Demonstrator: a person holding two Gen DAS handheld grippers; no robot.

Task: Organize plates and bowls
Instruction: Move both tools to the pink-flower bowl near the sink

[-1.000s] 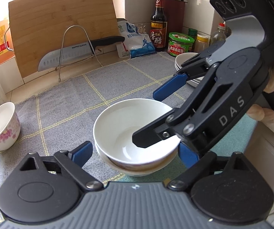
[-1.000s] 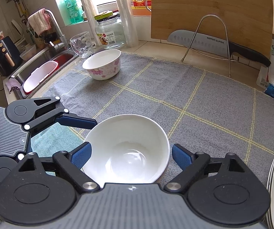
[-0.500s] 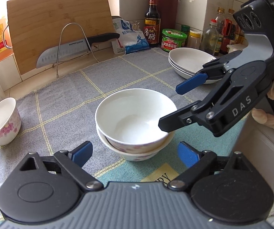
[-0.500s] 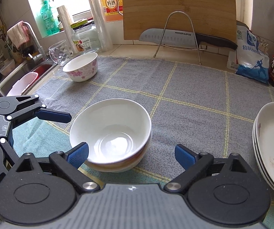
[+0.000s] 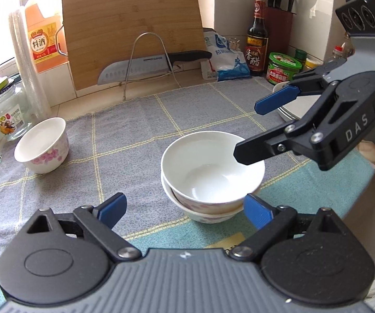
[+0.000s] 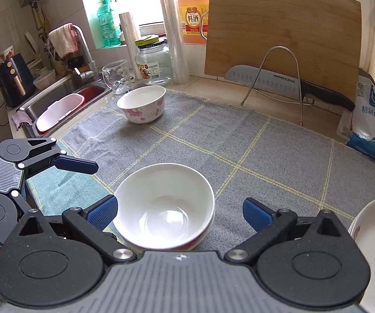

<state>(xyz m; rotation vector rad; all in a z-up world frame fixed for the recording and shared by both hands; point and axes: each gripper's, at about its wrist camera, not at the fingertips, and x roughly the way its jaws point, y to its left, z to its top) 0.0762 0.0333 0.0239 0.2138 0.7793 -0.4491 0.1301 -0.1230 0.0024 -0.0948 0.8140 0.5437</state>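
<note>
**Right jaws let go, two bowls nested**

Since a second ago: right gripper (image 6: pixel 179 212) drawn back and up from the white bowl (image 5: pixel 212 168), jaws just opened to full width, bowl rim now clear of both blue pads. In the right wrist view, left pad just beside the rim, right pad apart from it; nothing gripped. Seen from the left wrist camera, the same gripper (image 5: pixel 250 127) hanging over the bowl's right edge, one finger above the rim, not touching as far as can be told.

Left gripper (image 5: pixel 185 208) spread wide as well, empty, right pad close to the bowl stack's near side, left pad over bare cloth.

White bowl seated inside a flowered bowl (image 5: pixel 208 215): two nested, on the grey checked cloth (image 5: pixel 130 120) near its front edge. A third bowl, pink-flowered (image 5: pixel 42 144), alone at the far left of the cloth, well apart. Three bowls counted.

Stack of white plates (image 6: pixel 373 237) at the right edge of the cloth; exact count unclear.

Behind: one cutting board (image 5: pixel 132 34), one knife (image 5: pixel 151 64) on a wire rack (image 5: pixel 149 61).
</note>
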